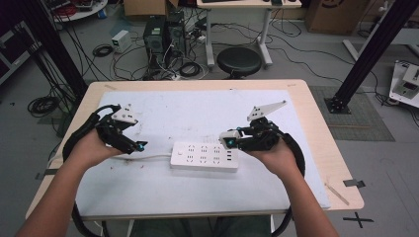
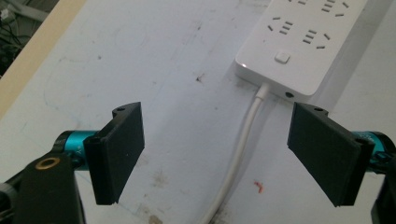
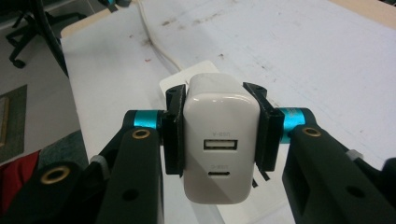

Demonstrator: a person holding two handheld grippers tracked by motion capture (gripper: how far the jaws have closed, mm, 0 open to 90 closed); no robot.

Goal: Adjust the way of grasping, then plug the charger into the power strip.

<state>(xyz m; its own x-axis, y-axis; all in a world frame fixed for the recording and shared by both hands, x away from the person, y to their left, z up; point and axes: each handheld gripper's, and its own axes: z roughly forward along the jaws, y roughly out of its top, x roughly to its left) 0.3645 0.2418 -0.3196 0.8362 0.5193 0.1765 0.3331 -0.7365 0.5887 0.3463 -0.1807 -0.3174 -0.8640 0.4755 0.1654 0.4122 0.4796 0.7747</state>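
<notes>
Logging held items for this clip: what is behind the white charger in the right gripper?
Behind the white charger, clamped in the right gripper, a sliver of the power strip shows; the charger covers its prongs and the sockets.

Looks like a robotics/electronics lab. Black aluminium frame posts (image 1: pixel 368 54) flank a wooden table (image 1: pixel 316 123) w/ white mat (image 1: pixel 197 111). Concrete floor (image 1: pixel 306 59) strewn w/ cable tangles (image 1: pixel 148 54), PC towers (image 1: pixel 163 32), cardboard boxes (image 1: pixel 328 15), a black stool (image 1: pixel 239 61), another desk (image 1: pixel 237 5) behind.
</notes>
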